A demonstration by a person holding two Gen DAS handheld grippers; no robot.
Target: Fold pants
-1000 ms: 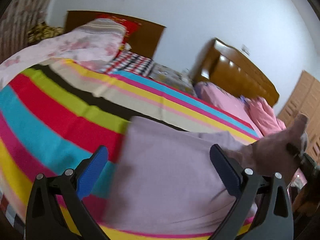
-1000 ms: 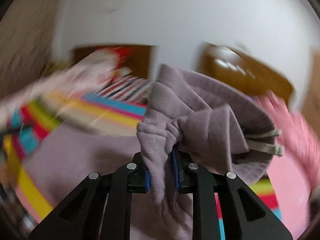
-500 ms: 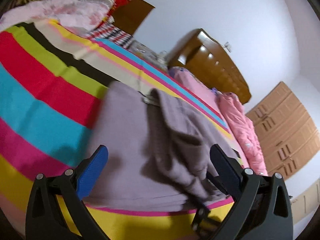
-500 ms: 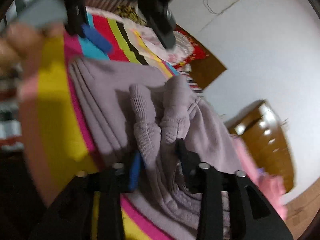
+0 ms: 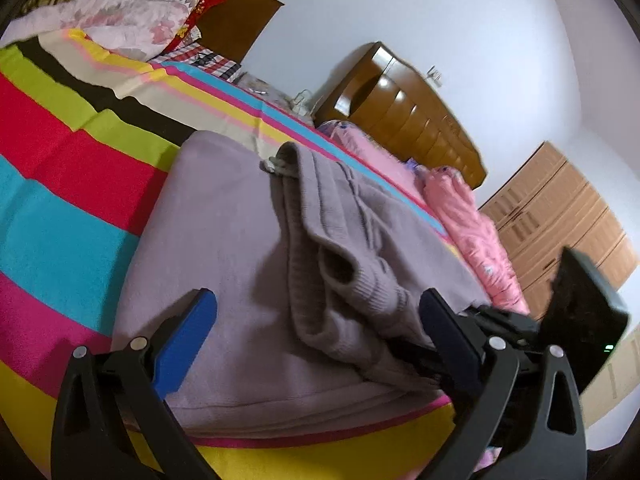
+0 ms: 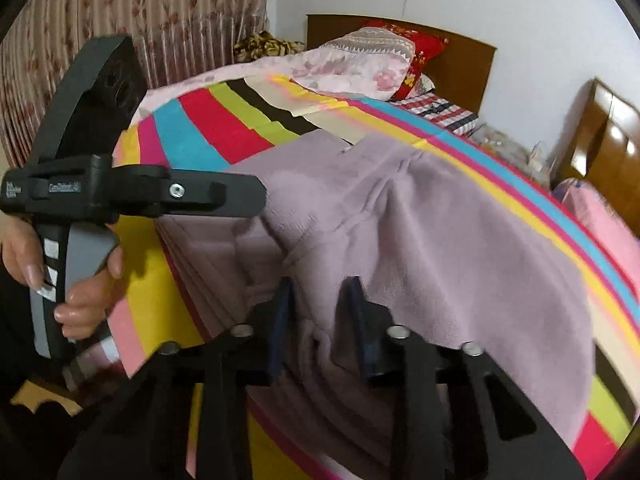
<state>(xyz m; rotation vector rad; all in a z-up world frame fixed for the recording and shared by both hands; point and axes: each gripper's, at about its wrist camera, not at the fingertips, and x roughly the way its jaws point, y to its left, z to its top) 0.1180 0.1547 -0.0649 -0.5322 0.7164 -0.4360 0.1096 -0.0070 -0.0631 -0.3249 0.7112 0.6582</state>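
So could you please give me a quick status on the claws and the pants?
Left claw open, empty, above the pants. Right claw just closing, pinching a fold. Pants partly folded on striped blanket. Nothing in the way.

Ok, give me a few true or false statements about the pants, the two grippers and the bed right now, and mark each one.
1. The pants lie on a striped blanket. True.
2. The left gripper is clamped on the pants. False: its jaws stand wide open, with nothing pinched.
3. The right gripper has pants cloth between its fingers. True: a bunch of purple cloth sits between the nearly closed jaws.
4. The pants are green. False: they are pale purple.
5. A pink jacket lies on the bed beyond the pants. True.
6. The blanket is plain white. False: it has bright stripes of many colours.
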